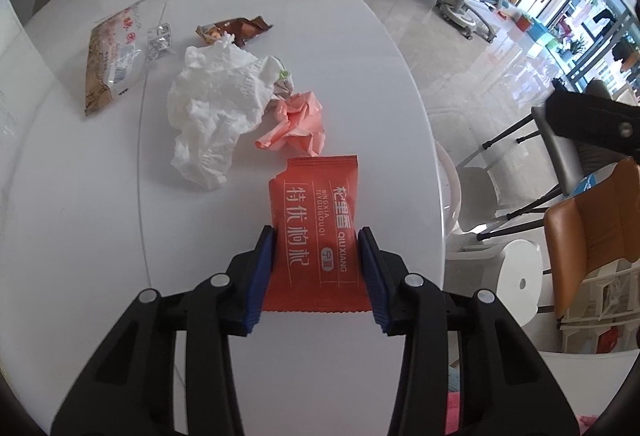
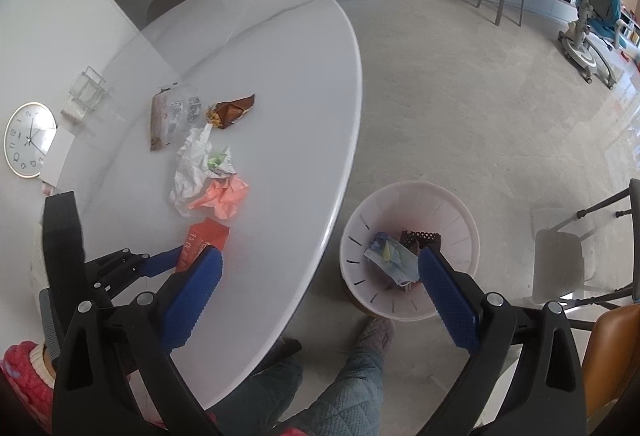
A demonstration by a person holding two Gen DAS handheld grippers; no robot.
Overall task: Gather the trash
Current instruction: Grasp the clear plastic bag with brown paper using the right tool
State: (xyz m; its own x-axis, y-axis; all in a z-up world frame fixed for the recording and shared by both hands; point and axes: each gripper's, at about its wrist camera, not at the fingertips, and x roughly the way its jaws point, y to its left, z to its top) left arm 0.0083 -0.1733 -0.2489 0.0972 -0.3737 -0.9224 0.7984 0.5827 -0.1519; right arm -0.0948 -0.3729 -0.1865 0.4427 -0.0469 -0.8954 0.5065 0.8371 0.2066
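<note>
A flat orange-red snack wrapper (image 1: 316,232) with white print lies on the white table (image 1: 80,216), near its front edge. My left gripper (image 1: 318,240) has a blue pad on each side of the wrapper, touching its edges. In the right wrist view the wrapper (image 2: 206,236) sits between the left gripper's blue fingers (image 2: 168,260). My right gripper (image 2: 320,268) is wide open and empty, held above the table edge and a white waste bin (image 2: 408,196) on the floor. The bin holds several pieces of trash.
Beyond the wrapper lie a crumpled pink paper (image 1: 298,124), a crumpled white tissue (image 1: 216,112), a brown wrapper (image 1: 236,30), a clear packet (image 1: 160,40) and a brown-and-clear bag (image 1: 110,64). Chairs (image 1: 592,228) stand to the right. A clock (image 2: 30,140) leans at the left.
</note>
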